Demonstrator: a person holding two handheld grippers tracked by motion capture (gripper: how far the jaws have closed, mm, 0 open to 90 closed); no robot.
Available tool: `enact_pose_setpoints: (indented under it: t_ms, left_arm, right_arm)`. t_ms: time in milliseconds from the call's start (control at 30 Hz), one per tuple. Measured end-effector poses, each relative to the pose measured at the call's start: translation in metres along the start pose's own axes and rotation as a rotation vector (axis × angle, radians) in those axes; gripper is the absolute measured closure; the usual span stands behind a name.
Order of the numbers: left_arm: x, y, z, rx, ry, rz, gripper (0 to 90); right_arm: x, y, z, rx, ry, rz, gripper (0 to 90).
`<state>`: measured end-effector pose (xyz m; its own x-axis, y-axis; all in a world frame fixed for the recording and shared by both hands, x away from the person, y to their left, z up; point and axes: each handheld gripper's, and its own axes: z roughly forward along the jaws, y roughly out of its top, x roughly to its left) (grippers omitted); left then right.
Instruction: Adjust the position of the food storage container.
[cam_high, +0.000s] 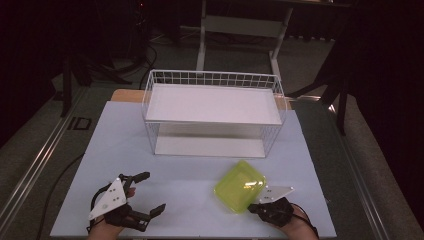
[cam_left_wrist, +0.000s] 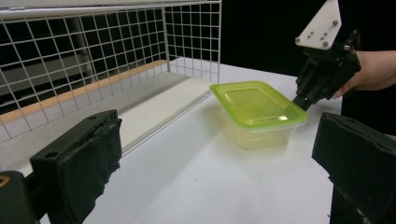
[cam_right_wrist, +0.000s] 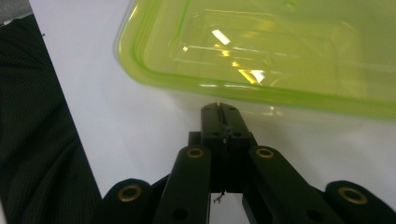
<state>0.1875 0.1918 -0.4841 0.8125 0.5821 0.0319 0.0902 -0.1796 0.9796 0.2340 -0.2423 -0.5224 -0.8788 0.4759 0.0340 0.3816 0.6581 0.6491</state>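
Lit tabletop, dark room around it.
Overhead light: white table (cam_high: 190, 200) bright, floor and background near black. Glare spots on the green container lid (cam_right_wrist: 261, 51). Soft shadow under the wire rack (cam_high: 212, 112). Near jaws slightly soft in the left gripper view.

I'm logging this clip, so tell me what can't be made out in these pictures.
- Contents of the green container: the tinted lid blurs them in the left gripper view.
- Whether the right claw touches the container or grips anything: its closed jaws end under the rim in the right gripper view.
- Far side of the wire rack: cut off by the top edge in the left gripper view.
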Motion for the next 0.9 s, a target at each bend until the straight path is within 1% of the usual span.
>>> enact_pose_setpoints:
  t_ms: [67,100,133,200,267,300,367,533,700,767,833,900]
  left_arm:
    - [-0.001,0.0,0.0,0.001,-0.001,0.003,2.3]
    - [-0.001,0.0,0.001,0.002,-0.004,0.006,2.3]
    - [-0.001,0.0,0.001,0.003,-0.004,0.005,2.3]
    - [-0.001,0.0,0.001,0.004,-0.006,0.006,2.3]
    - [-0.001,0.0,0.001,0.005,-0.007,0.003,2.3]
    - [-0.001,0.0,0.001,0.005,-0.008,0.003,2.3]
    - [-0.001,0.0,0.001,0.006,-0.01,0.006,2.3]
    - [-0.002,0.0,0.001,0.004,-0.013,0.006,2.3]
    - [-0.002,0.0,0.001,0.004,-0.016,0.007,2.3]
    - [-0.002,0.0,0.001,0.006,-0.018,0.006,2.3]
    - [-0.002,-0.001,0.002,0.009,-0.02,0.005,2.3]
    - [-0.002,-0.001,0.002,0.013,-0.023,0.004,2.3]
  right_arm:
    - [0.0,0.0,0.0,0.0,0.0,0.0,90.0]
    - [0.001,0.003,0.002,-0.001,0.006,-0.002,90.0]
    - [0.003,0.009,0.007,-0.003,0.01,-0.016,90.0]
    - [0.004,0.014,0.011,0.0,0.016,-0.034,90.0]
    - [0.006,0.02,0.016,0.005,0.024,-0.037,90.0]
    - [0.006,0.022,0.018,0.002,0.021,-0.046,90.0]
    - [0.007,0.027,0.024,0.007,0.027,-0.049,90.0]
    - [0.01,0.037,0.037,0.012,0.021,-0.059,90.0]
    - [0.009,0.045,0.045,0.003,0.014,-0.048,90.0]
    - [0.007,0.047,0.047,-0.005,-0.001,-0.038,90.0]
    - [0.007,0.048,0.047,-0.008,0.012,-0.033,90.0]
    - [0.008,0.047,0.042,-0.016,0.021,-0.036,90.0]
